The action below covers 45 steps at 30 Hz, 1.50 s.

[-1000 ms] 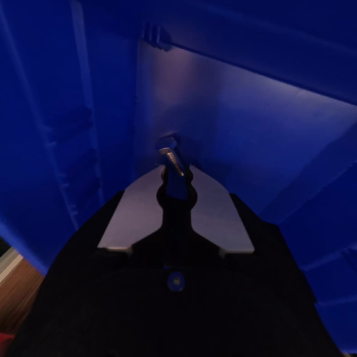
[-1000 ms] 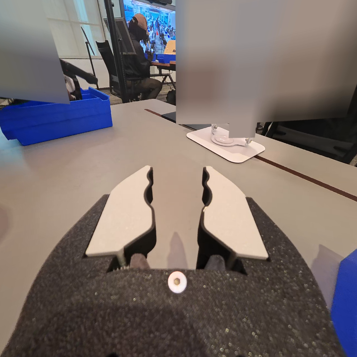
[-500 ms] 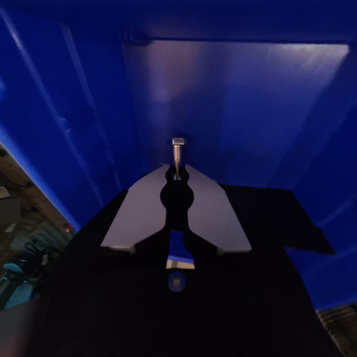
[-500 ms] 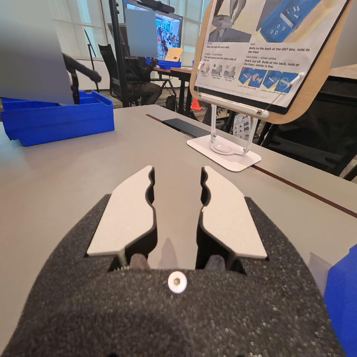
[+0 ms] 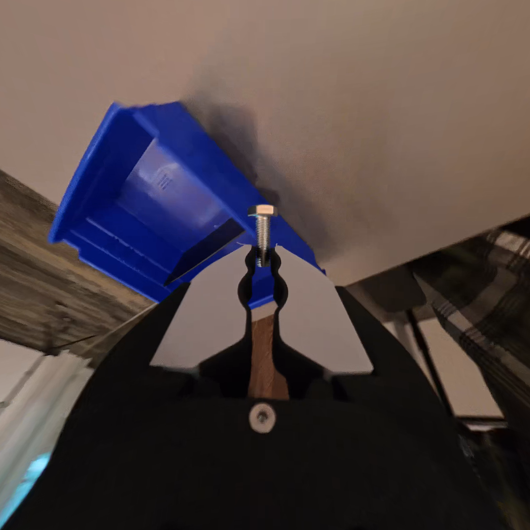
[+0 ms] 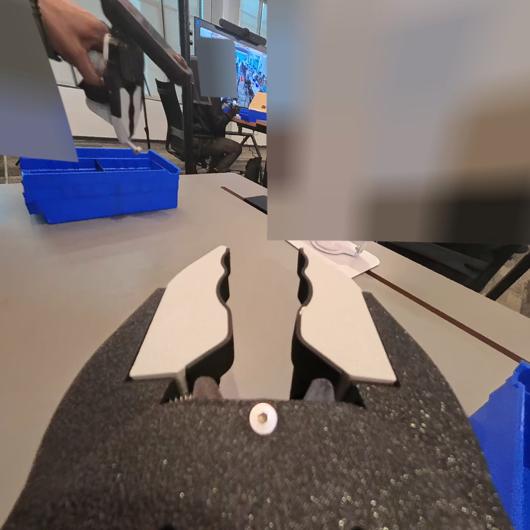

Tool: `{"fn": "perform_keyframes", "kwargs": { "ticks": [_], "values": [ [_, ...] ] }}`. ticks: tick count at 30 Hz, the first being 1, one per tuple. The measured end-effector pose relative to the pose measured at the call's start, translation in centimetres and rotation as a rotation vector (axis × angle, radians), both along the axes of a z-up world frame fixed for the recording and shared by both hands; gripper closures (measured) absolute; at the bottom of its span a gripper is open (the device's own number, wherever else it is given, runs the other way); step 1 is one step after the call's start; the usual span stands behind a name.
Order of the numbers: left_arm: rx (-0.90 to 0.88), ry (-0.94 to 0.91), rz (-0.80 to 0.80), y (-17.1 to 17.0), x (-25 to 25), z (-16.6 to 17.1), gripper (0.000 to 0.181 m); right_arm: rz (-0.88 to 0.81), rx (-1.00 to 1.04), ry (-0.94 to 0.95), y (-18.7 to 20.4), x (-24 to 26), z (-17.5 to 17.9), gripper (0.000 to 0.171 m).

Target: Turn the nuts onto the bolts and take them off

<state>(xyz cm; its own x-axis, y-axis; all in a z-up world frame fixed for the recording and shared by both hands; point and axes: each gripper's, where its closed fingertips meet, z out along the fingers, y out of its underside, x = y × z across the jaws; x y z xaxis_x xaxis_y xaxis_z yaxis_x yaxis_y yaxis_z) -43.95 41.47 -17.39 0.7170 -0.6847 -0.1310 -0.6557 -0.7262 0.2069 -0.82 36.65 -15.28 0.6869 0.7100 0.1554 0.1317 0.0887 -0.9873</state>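
The left gripper (image 5: 262, 252) is squeezing the bolt (image 5: 261, 229) by its threads, head pointing straight away, and is now lifted out above the blue bin (image 5: 160, 200). The right gripper (image 6: 263, 258) is staying spread wide, holding nothing, over the grey table (image 6: 86, 258).

A big grey counter (image 6: 120, 258) fills the room's front. Behind it stand a black chair (image 6: 172, 114), a dark pole (image 6: 186, 94), bright windows (image 6: 252, 14) and a lit screen (image 6: 249, 63). The floor (image 5: 43, 286) looks brown and blurry.
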Motion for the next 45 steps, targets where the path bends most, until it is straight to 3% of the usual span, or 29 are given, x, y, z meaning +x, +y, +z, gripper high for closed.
{"fn": "perform_keyframes", "kwargs": {
  "ticks": [8, 14, 18, 32, 45],
  "values": [
    [-0.315, 0.254, -0.351, -2.1, 12.1, -4.7, 0.172, -0.014, 0.077, -0.013, -1.6, 0.6, 2.5, 0.126],
    [-0.466, 0.433, -0.499, -2.6, 16.9, -9.5, 0.172, -0.049, 0.139, -0.019, -3.1, 1.8, 4.2, 0.128],
    [-0.482, 0.450, -0.555, -2.4, 19.4, -11.7, 0.172, -0.065, 0.162, -0.019, -3.8, 2.4, 4.9, 0.128],
    [-0.492, 0.500, -0.612, -2.5, 21.0, -14.1, 0.171, -0.059, 0.178, -0.042, -4.4, 1.9, 5.1, 0.129],
    [-0.472, 0.469, -0.620, -2.3, 21.8, -14.1, 0.168, -0.053, 0.171, -0.042, -4.4, 1.7, 5.0, 0.127]
  ]
}}
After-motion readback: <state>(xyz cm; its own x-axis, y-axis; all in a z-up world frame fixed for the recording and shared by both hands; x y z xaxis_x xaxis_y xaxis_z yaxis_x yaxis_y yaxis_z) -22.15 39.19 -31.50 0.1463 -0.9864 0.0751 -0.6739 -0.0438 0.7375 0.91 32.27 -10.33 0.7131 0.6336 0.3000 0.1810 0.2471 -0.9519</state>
